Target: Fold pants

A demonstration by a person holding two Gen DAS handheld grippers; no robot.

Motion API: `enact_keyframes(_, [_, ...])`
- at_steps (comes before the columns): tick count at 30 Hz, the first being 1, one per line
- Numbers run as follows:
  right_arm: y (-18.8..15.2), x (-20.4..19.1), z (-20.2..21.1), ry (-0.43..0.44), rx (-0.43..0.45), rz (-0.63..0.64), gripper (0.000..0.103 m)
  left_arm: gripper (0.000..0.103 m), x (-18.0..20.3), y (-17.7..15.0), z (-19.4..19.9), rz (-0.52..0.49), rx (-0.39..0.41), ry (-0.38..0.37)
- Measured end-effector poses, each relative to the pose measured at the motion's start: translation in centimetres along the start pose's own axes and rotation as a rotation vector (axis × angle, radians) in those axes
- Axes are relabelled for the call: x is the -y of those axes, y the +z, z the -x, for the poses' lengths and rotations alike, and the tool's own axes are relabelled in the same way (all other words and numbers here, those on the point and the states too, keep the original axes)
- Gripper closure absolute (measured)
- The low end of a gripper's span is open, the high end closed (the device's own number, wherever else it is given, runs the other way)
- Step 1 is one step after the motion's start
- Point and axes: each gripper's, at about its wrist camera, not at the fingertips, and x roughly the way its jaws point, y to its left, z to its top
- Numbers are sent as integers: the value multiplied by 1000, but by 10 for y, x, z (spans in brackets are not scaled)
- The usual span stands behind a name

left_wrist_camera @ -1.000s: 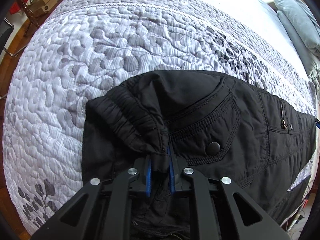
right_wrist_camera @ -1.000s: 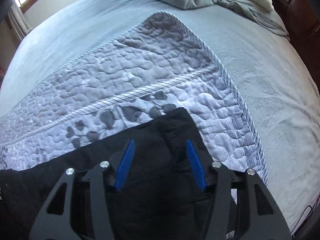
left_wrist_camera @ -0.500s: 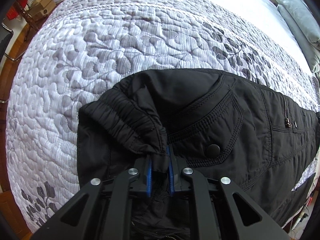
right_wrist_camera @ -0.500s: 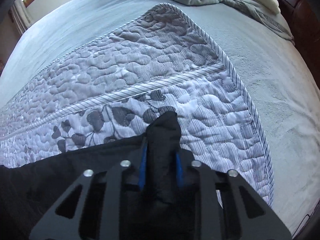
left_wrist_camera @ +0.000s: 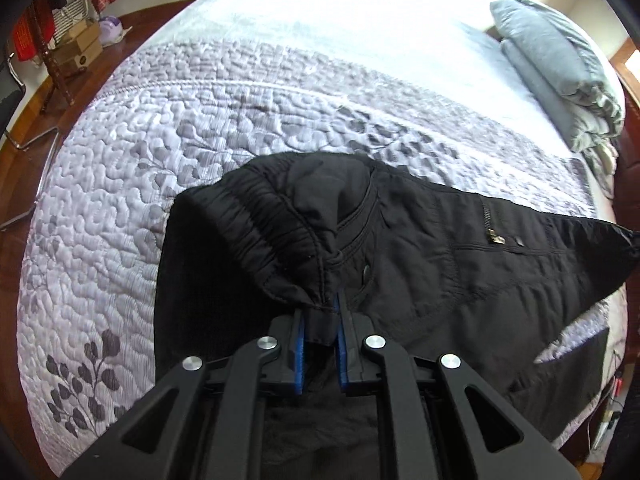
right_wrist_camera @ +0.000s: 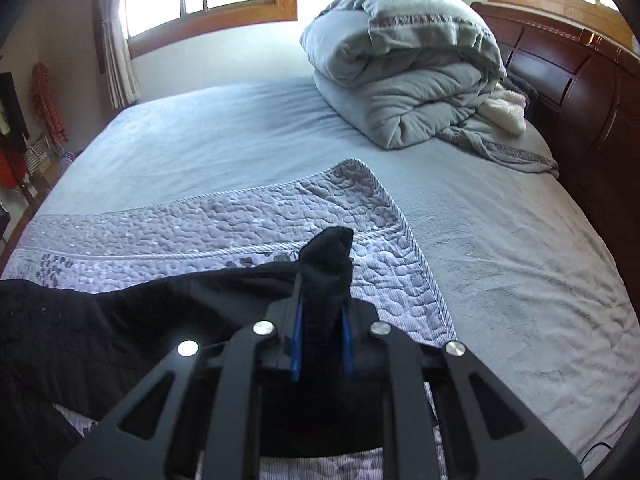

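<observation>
Black pants (left_wrist_camera: pixel 440 264) lie across a grey quilted bedspread (left_wrist_camera: pixel 120 184), with an elastic waistband, a snap pocket and a zip pocket showing. My left gripper (left_wrist_camera: pixel 320 312) is shut on the waistband edge, which is bunched and raised off the quilt. In the right wrist view the pants (right_wrist_camera: pixel 120 320) stretch away to the left, and my right gripper (right_wrist_camera: pixel 322 312) is shut on the black leg end, which sticks up between its blue pads. That end is lifted off the bedspread (right_wrist_camera: pixel 224 228).
A folded grey comforter (right_wrist_camera: pixel 408 68) sits at the head of the bed by a dark wooden headboard (right_wrist_camera: pixel 580 80); it also shows in the left wrist view (left_wrist_camera: pixel 560 68). A pale blue sheet (right_wrist_camera: pixel 500 248) covers the rest. Boxes (left_wrist_camera: pixel 76 48) stand on the floor at left.
My right gripper closed on the leg end and lifted it, tilting up toward the headboard. My left gripper kept its hold on the waistband and rose, pulling the pants taut.
</observation>
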Motion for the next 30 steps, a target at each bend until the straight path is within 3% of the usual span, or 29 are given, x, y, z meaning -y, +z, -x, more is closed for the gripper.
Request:
enact_keyframes(5, [-52,13,68,50,76,-55,90,91,5,-38,40,-19,57,-91])
enact_keyframes(10, [-121,55,117,63,127,-206,91,91,5,-89,70,-39,80,-162])
enact_keyframes(17, [-212,89,178,91,203,-380,91,91,-34,-173,115,68,108,-227])
enact_keyframes(23, [-276,108,182,74,149,-515,91,88,-60,-219,107,54,48,-163])
enact_keyframes(26, [-306,104,175,39,75,-523,87,80,-57,-244,94,-5,-3,-50])
enact_keyframes(27, [-314,101,172,16,46,-516,80,78,-57,-251,90,-21,-22,-9])
enact_keyframes(29, [-328,94,164,-35,-24,-490,72,61,-61,-263,90,-21,-30,35])
enact_keyframes(30, [-335,91,160,-58,-56,-482,62,48,-65,-270,94,-12,-23,45])
